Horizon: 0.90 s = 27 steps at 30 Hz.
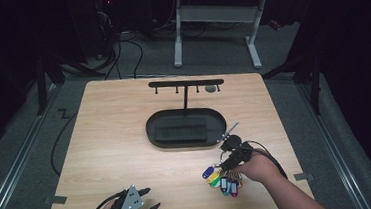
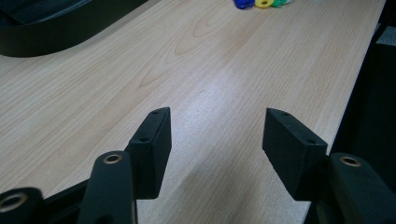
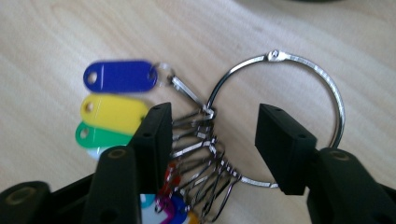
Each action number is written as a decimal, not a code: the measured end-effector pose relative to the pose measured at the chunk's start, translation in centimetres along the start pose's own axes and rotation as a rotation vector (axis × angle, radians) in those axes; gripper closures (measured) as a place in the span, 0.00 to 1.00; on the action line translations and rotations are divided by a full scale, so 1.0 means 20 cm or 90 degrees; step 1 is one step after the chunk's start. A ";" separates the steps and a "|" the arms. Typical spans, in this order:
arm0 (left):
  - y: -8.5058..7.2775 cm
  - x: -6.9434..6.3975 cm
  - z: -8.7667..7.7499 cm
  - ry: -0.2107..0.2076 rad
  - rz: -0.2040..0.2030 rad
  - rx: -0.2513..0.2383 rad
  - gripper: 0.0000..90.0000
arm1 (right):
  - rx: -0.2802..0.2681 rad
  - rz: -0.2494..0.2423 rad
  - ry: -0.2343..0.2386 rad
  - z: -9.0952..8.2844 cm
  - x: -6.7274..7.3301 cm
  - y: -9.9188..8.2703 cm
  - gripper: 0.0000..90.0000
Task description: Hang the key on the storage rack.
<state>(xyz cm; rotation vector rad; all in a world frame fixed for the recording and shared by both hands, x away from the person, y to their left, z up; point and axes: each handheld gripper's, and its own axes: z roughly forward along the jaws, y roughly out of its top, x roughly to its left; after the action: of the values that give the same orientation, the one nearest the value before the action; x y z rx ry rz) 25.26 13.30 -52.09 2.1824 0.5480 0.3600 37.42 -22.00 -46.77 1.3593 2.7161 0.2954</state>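
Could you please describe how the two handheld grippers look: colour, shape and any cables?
Both the left gripper and the right gripper are matte black, each with two blocky rectangular fingers bearing small screw holes and brass-coloured eyelets. The left one carries a grey three-cornered plate with dots. Black cables trail from both. No sleeves show on the forearms.

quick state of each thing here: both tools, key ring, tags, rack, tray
left tool: open, nothing between its jaws
right tool: open, jaws either side of the clips
key ring: lying flat on the table
key tags: clipped on the ring, fanned out
hook rack: upright
tray: flat
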 end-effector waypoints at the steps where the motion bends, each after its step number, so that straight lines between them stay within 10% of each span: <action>1: 0.00 0.00 0.00 0.000 0.003 0.001 0.48 | 0.011 0.001 -0.002 0.01 0.00 0.03 0.56; 16: 0.00 -0.03 0.00 -0.003 0.035 0.010 0.48 | 0.125 0.073 -0.021 0.15 -0.03 0.20 0.80; 27: -0.01 -0.03 0.01 -0.011 0.048 0.018 0.47 | 0.145 0.004 -0.019 0.15 -0.01 0.19 0.96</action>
<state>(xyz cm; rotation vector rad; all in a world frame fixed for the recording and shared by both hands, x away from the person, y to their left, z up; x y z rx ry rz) 24.70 12.91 -52.33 2.2352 0.4646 0.3757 41.03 -19.47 -48.83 1.4122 2.7898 -0.0349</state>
